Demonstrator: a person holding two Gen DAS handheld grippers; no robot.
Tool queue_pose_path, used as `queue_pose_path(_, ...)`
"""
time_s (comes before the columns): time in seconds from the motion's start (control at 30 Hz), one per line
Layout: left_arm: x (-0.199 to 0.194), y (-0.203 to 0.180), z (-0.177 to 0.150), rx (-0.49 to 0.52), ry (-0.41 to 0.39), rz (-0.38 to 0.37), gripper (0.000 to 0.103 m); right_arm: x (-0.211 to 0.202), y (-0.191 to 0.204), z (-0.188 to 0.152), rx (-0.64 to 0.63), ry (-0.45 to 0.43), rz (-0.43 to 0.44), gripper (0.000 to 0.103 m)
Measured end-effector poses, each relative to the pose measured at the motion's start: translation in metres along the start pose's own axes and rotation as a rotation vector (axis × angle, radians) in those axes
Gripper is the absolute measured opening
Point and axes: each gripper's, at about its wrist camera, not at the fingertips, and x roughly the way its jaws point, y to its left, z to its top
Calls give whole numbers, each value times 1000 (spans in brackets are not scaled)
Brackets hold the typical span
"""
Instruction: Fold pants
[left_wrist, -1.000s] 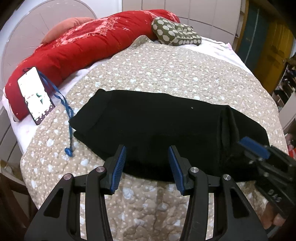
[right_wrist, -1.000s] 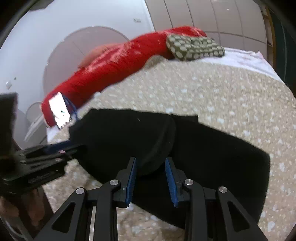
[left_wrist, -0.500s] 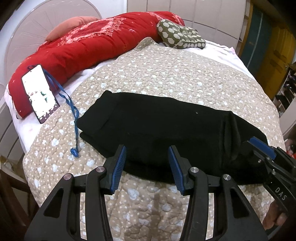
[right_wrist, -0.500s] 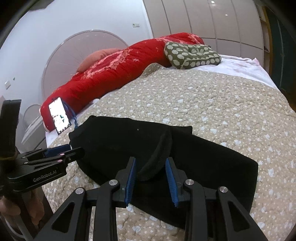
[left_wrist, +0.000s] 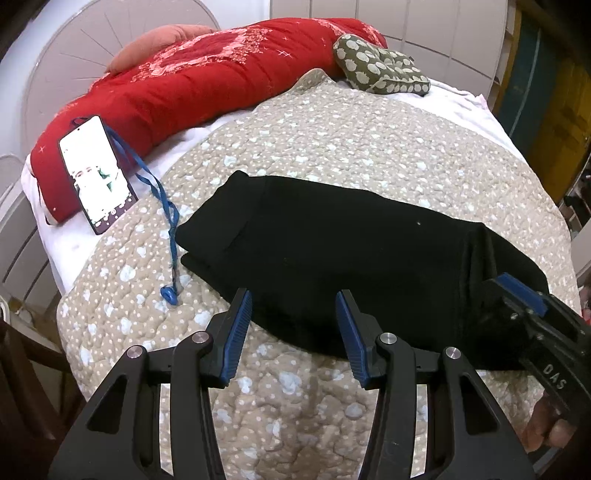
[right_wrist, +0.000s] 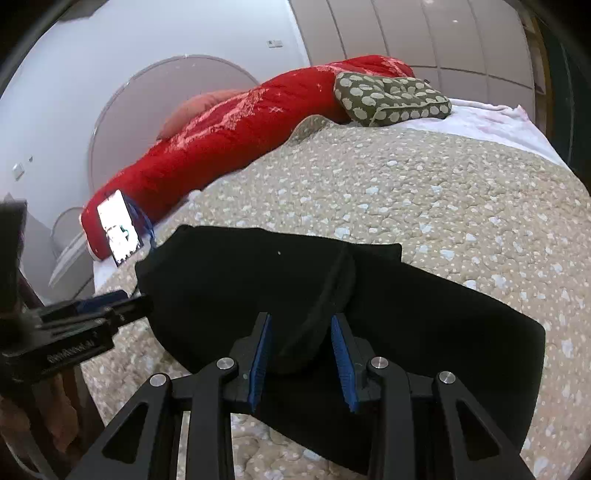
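Black pants (left_wrist: 332, 240) lie folded lengthwise across the beige quilt (left_wrist: 369, 140). In the left wrist view my left gripper (left_wrist: 293, 299) hovers over their near edge, open, with nothing between its blue pads. My right gripper (right_wrist: 300, 321) is shut on a raised ridge of the pants (right_wrist: 229, 280) that fills the gap between its pads. That gripper (left_wrist: 517, 291) shows at the right end of the pants in the left wrist view. The left gripper (right_wrist: 136, 302) reaches in from the left edge of the right wrist view.
A lit phone (left_wrist: 96, 173) on a blue lanyard (left_wrist: 168, 214) leans against a red duvet (left_wrist: 221, 81) at the left. A spotted pillow (left_wrist: 380, 70) lies at the far end of the bed. The quilt's near edge drops off just below the grippers.
The left wrist view has tilted slightly. The right wrist view was blurred and has steadied. The cloth ridge stays between the right pads.
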Motion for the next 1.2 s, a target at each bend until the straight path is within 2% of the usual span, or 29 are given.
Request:
queue_pose_path(0.27,4,4,1,-18,9,-1,47,-1,-5,5,12,-11,-14,35)
queue_pose_path(0.4,8,9,-1,-39,29,-10,47,21,-3,1,49,32,54,36)
queue_pose_path(0.47,10,13,-3,-50,31,-6,47,19,7,1,-6,24,39,38)
queue_pose_path(0.57,15,23,-5,-77,39,5,47,12,14,6,-43,16,66,38)
queue_pose_path(0.73,20,37,-6,-126,50,-3,47,9,8,12,-41,-14,20,38)
queue_pose_path(0.83,21,44,-6,-152,50,-9,47,22,5,11,-30,20,11,38)
queue_pose_path(0.97,24,49,-7,-168,60,-12,47,32,8,11,-35,35,35,38)
queue_pose_path(1.07,26,51,-6,-180,63,-19,47,27,20,18,-54,26,92,38)
queue_pose_path(1.2,27,53,-5,-197,66,-36,47,36,35,28,-95,32,89,38)
